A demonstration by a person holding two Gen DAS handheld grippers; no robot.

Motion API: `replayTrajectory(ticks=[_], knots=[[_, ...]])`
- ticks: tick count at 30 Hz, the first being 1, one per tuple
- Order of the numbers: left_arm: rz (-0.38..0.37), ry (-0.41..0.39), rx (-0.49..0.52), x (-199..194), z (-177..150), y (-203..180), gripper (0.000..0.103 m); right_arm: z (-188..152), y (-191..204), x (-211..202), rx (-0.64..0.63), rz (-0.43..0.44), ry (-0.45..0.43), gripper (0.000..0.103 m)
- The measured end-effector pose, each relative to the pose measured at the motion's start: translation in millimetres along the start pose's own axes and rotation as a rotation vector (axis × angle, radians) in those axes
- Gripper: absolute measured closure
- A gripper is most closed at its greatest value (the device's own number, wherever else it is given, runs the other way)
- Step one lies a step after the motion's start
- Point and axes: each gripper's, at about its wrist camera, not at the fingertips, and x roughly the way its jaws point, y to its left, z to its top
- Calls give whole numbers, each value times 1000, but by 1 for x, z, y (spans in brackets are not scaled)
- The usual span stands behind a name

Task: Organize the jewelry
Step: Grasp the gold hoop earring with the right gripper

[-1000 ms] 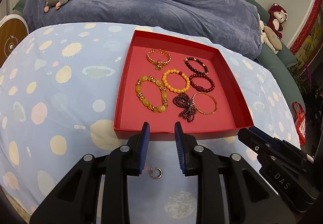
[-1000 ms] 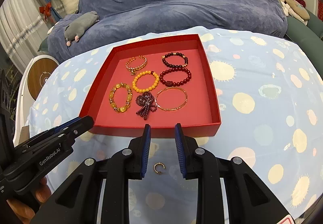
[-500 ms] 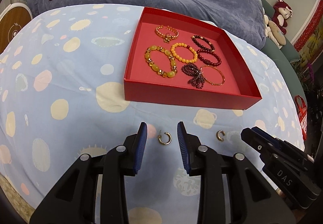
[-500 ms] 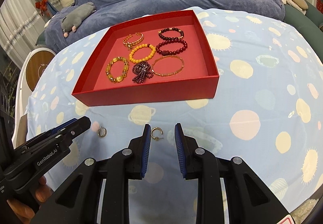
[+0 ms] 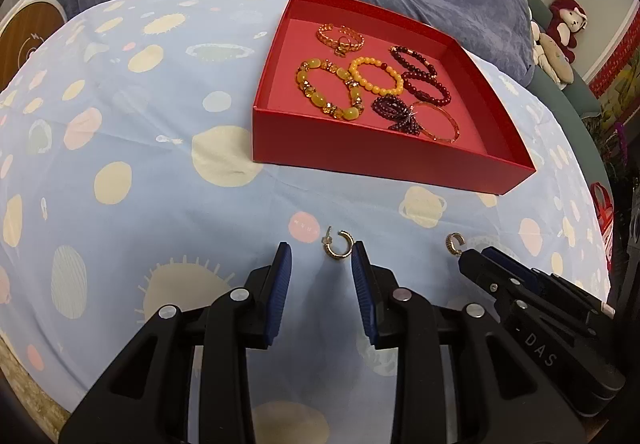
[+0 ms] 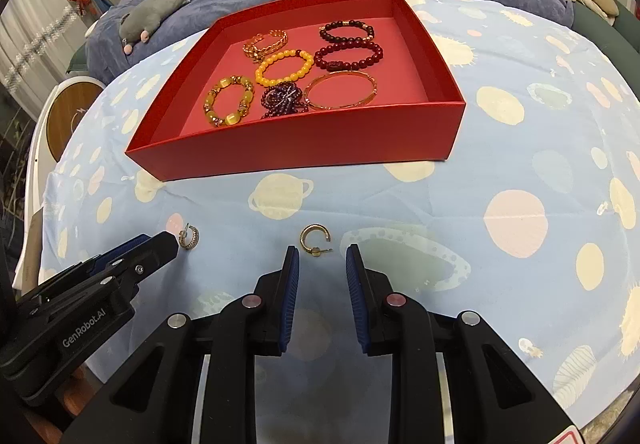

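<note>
The table [image 5: 120, 148] is covered with a light blue cloth printed with planets, and the red tray [image 5: 384, 158] is placed at its far side, with seven bracelets already laid inside. Two small gold hoop earrings are left on the cloth in front of the tray's near wall, well apart from each other.

The left gripper [image 5: 320, 272] is pointed steeply down at the left earring [image 5: 339, 244]. Its jaws are held apart with nothing clamped, and they have just been opened a little wider. The left earring is seen just ahead of the tips, nearer to the right jaw than to the middle of the gap.

The right gripper [image 6: 321, 272] is placed the same way over the right earring [image 6: 315, 239]. Its jaws are also apart and empty. This earring lies just ahead of the gap, slightly toward the left jaw, with its post pointed to the right.

Each earring is clearly nearer to its own gripper, so a short advance forward and down is probably needed before closing.
</note>
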Motion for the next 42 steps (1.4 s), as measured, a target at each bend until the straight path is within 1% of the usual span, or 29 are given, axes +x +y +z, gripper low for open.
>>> replayTrajectory(ticks=[11,17,23,34,42], knots=[[-9,12,1,4,-1,3,73,8,7,14,-19,-2,-1,78],[-13,21,5,7,-1,3,73,10,10,16,-51,-14,-12,78],[-10,22,12,9,-2,-1,73,8,10,16,-78,-43,-25,85],[12,-1,30,14,1,-9,73,3,4,11,-36,-33,-20,86],[-9,-13,33,16,2,-13,74,0,1,9,-14,-25,-16,86]])
